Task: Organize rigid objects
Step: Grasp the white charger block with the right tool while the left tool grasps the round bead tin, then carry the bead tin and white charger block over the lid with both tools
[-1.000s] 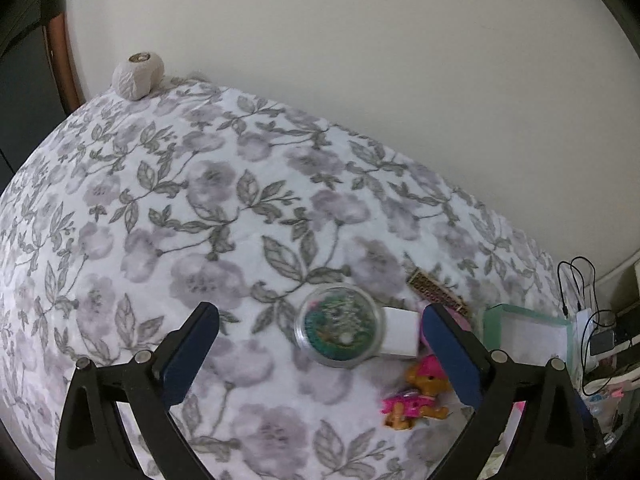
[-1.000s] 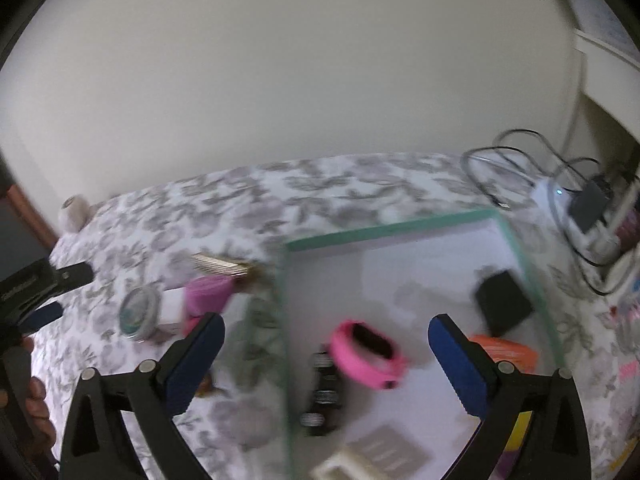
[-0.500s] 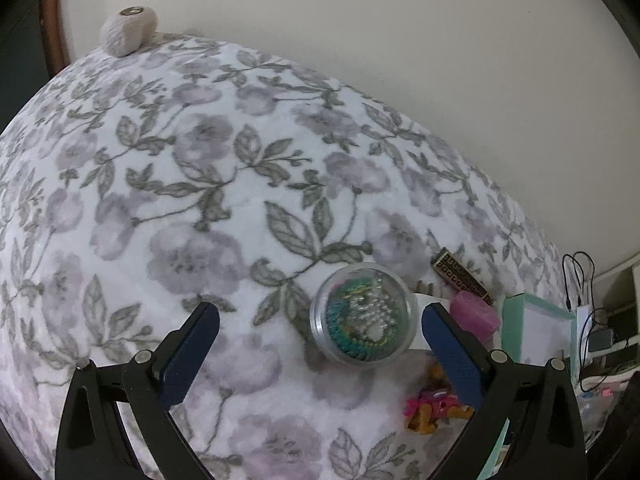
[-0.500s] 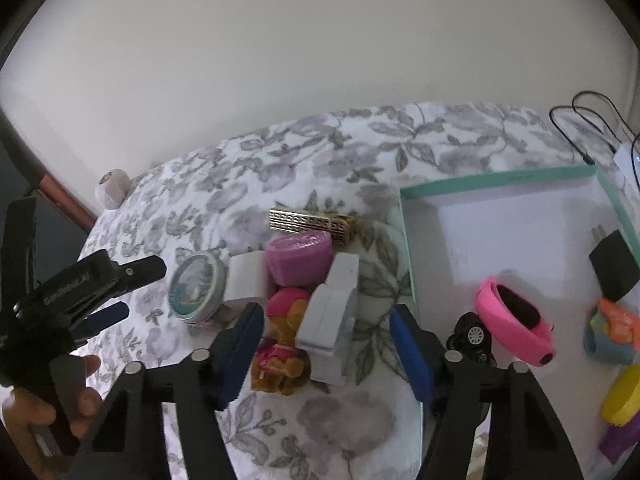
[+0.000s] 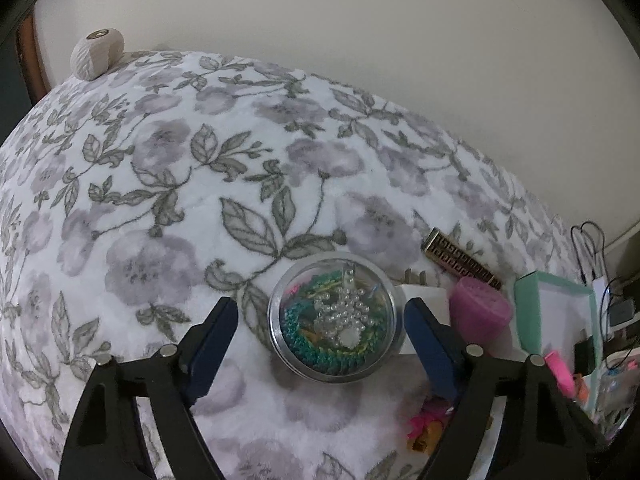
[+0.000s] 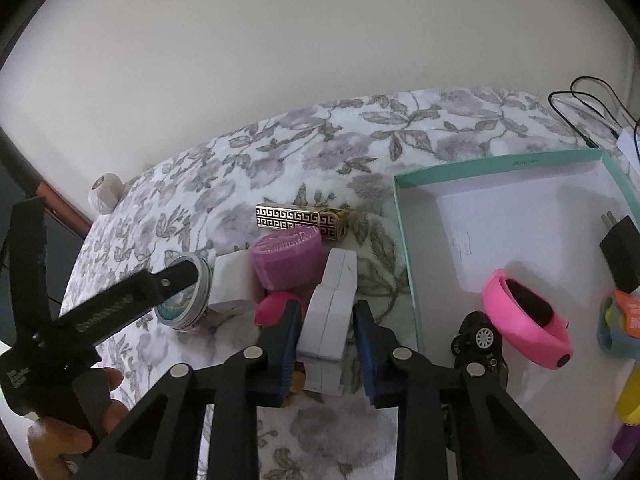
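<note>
Right claw has just closed onto the white case between its fingers.

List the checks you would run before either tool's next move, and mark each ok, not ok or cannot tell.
1. Right tool around white case: ok; jaws have just been closing, pads against its sides.
2. Left tool straddling bead tin: ok; jaws have just been closing.
3. Left tool gripping the tin: not ok; a gap shows at one pad.
4. Case free of pink tub: cannot tell; they lie very close.
5. Bare floor in teal box: ok.
</note>
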The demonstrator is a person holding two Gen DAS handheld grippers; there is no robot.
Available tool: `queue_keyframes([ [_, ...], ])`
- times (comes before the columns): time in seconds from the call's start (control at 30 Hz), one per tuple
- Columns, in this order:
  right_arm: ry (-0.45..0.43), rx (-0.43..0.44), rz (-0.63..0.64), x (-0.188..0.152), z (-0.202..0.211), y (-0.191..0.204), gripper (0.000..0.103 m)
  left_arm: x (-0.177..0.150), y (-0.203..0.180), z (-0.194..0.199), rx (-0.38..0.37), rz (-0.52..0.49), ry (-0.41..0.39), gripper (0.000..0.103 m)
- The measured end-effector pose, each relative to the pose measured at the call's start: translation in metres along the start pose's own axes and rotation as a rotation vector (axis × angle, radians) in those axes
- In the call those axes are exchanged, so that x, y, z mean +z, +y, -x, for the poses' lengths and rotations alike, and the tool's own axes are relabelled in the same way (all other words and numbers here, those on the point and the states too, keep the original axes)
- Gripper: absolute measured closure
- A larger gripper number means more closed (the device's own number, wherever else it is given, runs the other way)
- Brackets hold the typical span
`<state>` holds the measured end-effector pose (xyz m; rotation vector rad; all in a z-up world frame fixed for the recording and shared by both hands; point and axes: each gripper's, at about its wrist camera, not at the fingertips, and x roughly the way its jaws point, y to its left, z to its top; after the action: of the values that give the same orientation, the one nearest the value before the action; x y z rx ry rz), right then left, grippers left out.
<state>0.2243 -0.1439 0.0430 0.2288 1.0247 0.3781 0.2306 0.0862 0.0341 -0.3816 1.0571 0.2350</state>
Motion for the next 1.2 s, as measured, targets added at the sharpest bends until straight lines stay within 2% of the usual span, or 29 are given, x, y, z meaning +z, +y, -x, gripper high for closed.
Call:
queue_keyframes([
  [0.13, -0.003, -0.005, 0.010, 0.000, 0.000, 0.001, 0.075, -0.001, -0.006, 0.000, 0.018, -0.026, -0.021, 0.018],
  [0.27, -0.001, -0.003, 0.008, 0.000, 0.001, 0.000, 0.075, -0.004, -0.015, -0.004, 0.022, -0.063, -0.006, 0.018],
  [0.37, 0.002, -0.012, 0.009, 0.000, 0.001, -0.001, 0.075, -0.003, -0.010, -0.004, 0.046, -0.023, -0.020, 0.018],
  [0.47, 0.005, -0.012, 0.008, -0.001, 0.002, -0.003, 0.077, 0.000, 0.004, -0.002, 0.032, 0.048, -0.021, 0.018],
  [0.53, 0.005, -0.011, 0.001, -0.001, 0.001, -0.004, 0.077, 0.000, 0.010, -0.002, 0.056, 0.070, -0.025, 0.018],
  [0.63, 0.011, -0.017, 0.001, -0.003, -0.003, -0.004, 0.077, -0.001, 0.011, -0.004, 0.058, 0.069, -0.020, 0.019],
  [0.73, 0.018, -0.021, -0.001, -0.005, -0.007, -0.004, 0.077, -0.003, 0.008, -0.006, 0.046, 0.057, -0.021, 0.029],
  [0.87, 0.008, -0.015, -0.007, -0.005, -0.005, -0.005, 0.078, -0.003, 0.004, -0.005, 0.055, 0.037, -0.028, 0.029],
  [1.03, 0.003, -0.002, -0.008, -0.003, -0.001, -0.005, 0.079, -0.002, 0.009, 0.002, 0.052, 0.062, -0.027, 0.029],
  [1.2, -0.038, 0.016, 0.003, 0.003, 0.016, -0.004, 0.080, 0.005, 0.012, 0.022, 0.044, 0.075, -0.073, 0.029],
])
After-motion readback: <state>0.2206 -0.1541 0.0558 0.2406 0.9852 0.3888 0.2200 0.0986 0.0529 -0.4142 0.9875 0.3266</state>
